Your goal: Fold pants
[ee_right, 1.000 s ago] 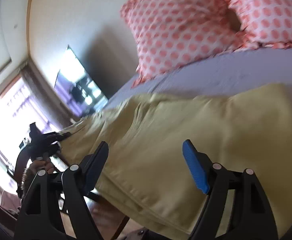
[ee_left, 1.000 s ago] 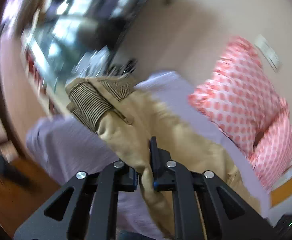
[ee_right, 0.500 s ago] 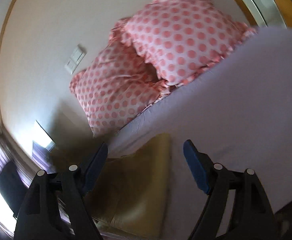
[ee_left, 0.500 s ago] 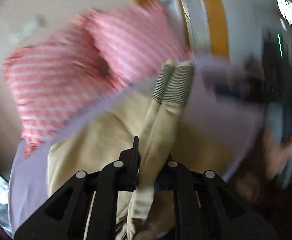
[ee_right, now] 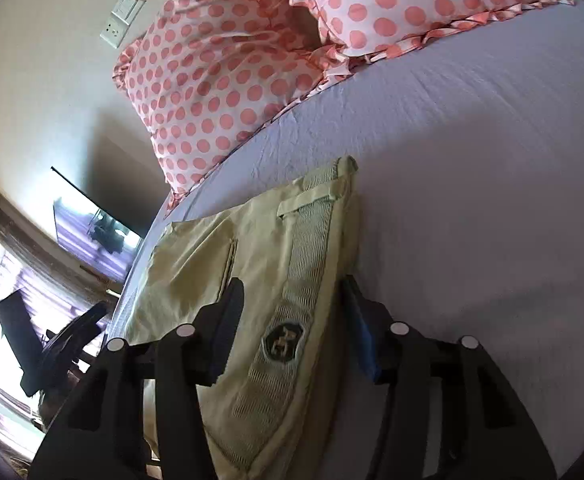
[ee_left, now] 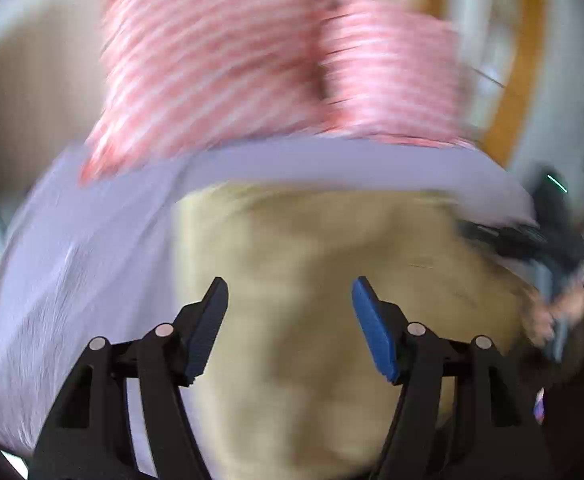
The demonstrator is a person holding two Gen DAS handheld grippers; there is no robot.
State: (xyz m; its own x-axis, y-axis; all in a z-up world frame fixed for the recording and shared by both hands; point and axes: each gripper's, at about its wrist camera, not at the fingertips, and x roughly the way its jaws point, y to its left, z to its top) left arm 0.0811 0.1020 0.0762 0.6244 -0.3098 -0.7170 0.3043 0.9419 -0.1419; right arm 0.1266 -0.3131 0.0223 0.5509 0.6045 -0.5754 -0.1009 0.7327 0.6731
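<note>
Right wrist view: soft, limp khaki cotton pants straddled at ribbed waistband by right gripper, jaws apart, nothing clamped. Left gripper wide open, empty. Doubled waistband judged best hold; fabric likely light and floppy.

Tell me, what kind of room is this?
Most likely a bedroom: a bed with a lavender sheet, two pink polka-dot pillows against the wall, and folded khaki pants lying on it.
</note>
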